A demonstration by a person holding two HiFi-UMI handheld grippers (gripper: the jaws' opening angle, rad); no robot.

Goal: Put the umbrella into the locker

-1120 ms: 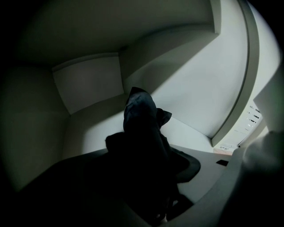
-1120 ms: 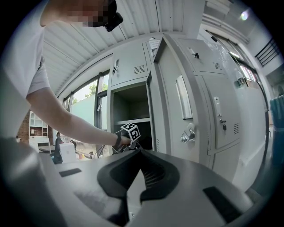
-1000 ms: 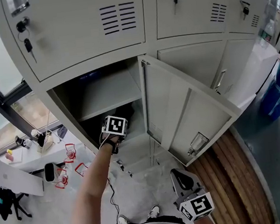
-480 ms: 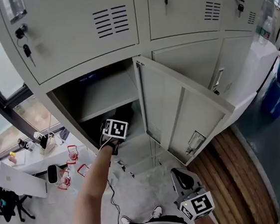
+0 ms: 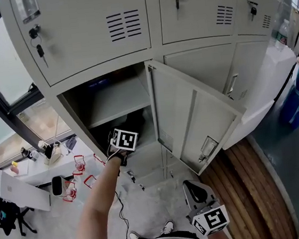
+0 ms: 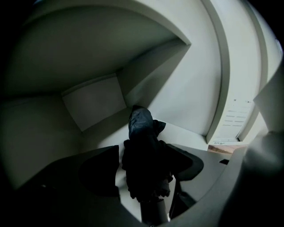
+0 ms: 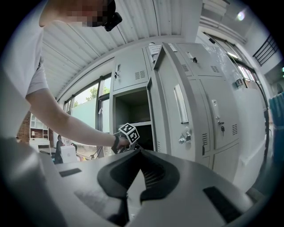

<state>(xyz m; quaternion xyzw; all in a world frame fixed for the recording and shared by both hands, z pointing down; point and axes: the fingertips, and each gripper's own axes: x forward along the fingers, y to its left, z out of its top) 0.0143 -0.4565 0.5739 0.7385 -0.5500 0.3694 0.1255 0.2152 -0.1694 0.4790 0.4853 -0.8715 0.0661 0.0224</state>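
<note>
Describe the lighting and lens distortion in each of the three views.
Left gripper view: very dim inside the locker; the umbrella reads as a near-black shape between the left gripper's opening jaws; the walls bow strongly. Right gripper view: bright daylight, heavy fisheye, dark corners. Head view: evenly lit, only the locker's inside in shadow; straight edges curve.

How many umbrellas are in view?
1: the umbrella lies in the open locker, under its shelf, between the opening jaws of the left gripper. Others may be hidden.
</note>
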